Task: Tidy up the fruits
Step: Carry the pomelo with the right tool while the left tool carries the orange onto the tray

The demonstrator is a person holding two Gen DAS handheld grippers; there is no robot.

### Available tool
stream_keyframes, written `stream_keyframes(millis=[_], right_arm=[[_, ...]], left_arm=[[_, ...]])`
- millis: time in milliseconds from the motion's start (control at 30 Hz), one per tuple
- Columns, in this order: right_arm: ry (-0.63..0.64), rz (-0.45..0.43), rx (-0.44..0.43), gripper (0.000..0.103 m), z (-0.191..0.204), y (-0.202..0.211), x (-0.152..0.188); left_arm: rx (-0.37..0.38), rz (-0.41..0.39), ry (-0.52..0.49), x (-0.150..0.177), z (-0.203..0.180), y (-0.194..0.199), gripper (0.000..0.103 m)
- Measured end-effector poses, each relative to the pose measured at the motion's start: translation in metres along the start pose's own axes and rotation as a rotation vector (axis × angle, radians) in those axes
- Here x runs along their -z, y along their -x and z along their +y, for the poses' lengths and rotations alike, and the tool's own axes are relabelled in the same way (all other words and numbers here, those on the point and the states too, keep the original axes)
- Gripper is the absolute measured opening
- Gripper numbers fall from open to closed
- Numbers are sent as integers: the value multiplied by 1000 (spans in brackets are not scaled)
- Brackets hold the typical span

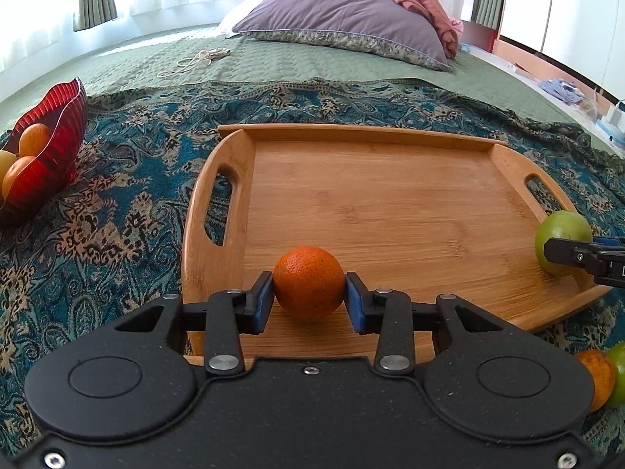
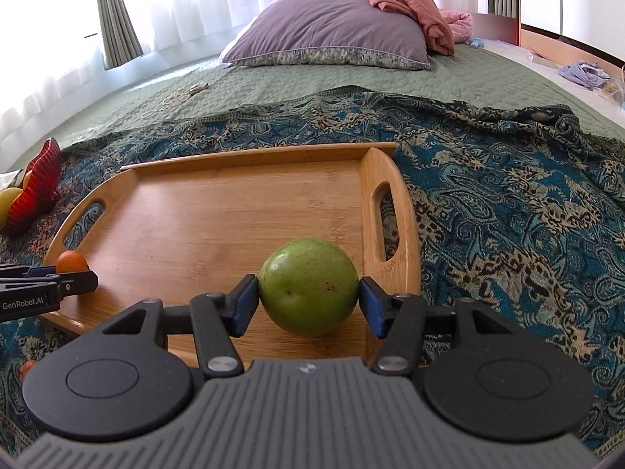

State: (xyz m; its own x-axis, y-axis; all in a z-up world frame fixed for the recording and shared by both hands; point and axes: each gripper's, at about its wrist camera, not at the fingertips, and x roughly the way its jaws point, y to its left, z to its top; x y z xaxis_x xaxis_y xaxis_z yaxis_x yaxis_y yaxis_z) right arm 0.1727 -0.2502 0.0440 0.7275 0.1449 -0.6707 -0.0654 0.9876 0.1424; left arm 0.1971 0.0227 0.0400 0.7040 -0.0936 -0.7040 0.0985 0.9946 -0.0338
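On the wooden tray (image 1: 375, 211), otherwise bare, the left gripper (image 1: 308, 299) is clamped on an orange (image 1: 308, 287) at its near edge; the right gripper (image 2: 308, 305) is clamped on a green fruit (image 2: 308, 285) by its right handle. Two more fruits (image 1: 603, 375) lie off the tray's near-right corner, so sorting seems barely begun.

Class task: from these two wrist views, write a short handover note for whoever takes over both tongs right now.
Left tongs: shut on the orange, at the wooden tray's near edge.
Right tongs: shut on the green fruit, near the tray's right handle.
Red bowl, far left on the patterned cloth, holds some fruit.
Done: both fruits gripped over the tray.
Left: release them; two more fruits lie beside the tray.
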Motion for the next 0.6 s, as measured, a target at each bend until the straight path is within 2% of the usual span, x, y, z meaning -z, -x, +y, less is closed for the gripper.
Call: stream_keyframes(millis=[400,600], right_arm=[[15,2,2,60,2,-2,-2],[29,8,2,60,5,-6,-9]], left_arm=[[-3,2,-1,0,2,-4,37],[2,0,28,-14,6,-12,37]])
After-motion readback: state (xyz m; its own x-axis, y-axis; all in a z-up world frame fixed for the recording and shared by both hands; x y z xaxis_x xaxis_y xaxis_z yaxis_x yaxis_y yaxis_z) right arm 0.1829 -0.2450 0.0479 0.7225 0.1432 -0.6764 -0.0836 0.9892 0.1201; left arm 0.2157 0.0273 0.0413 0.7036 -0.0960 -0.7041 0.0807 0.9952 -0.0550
